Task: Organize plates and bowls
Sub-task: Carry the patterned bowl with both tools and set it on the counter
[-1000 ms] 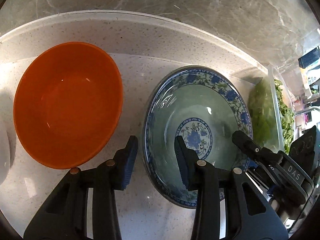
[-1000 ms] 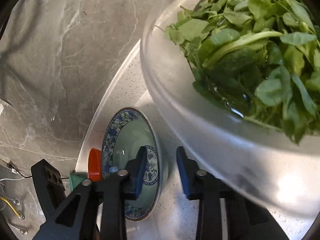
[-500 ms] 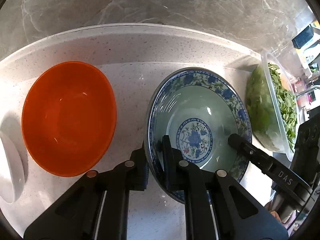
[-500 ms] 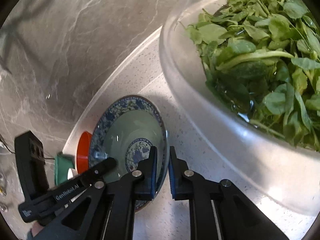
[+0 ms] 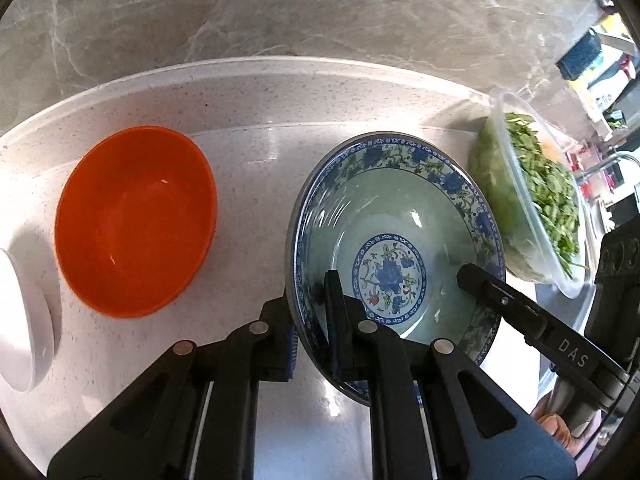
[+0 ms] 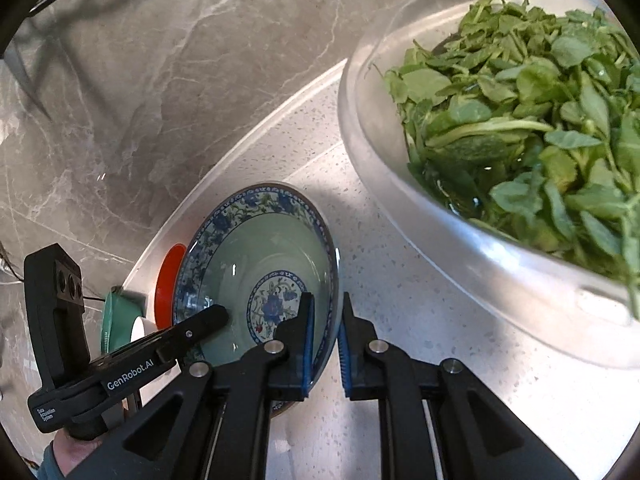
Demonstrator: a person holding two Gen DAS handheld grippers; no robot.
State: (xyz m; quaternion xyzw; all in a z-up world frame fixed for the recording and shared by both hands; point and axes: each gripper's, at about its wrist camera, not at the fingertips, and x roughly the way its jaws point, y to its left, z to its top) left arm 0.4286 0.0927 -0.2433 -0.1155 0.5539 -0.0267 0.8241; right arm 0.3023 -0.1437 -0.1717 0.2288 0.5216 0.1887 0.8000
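A green bowl with a blue floral rim (image 5: 400, 216) (image 6: 248, 256) hangs tilted a little above the speckled counter. My left gripper (image 5: 310, 312) is shut on its near left rim, one finger inside and one outside. My right gripper (image 6: 324, 332) is shut on the opposite rim the same way. Each gripper shows in the other's view: the right one (image 5: 520, 312) at the bowl's right edge, the left one (image 6: 160, 344) at its left. An orange bowl (image 5: 136, 220) (image 6: 168, 280) sits on the counter to the left.
A clear plastic bowl of green leaves (image 6: 520, 128) (image 5: 532, 200) stands close on the right. A white dish (image 5: 22, 320) lies at the far left, and a teal item (image 6: 116, 320) beyond the orange bowl. A grey marble wall (image 5: 280, 12) backs the counter.
Both grippers closed on the floral bowl's rim from opposite sides. The bowl then rose slightly off the counter and both views pulled back.
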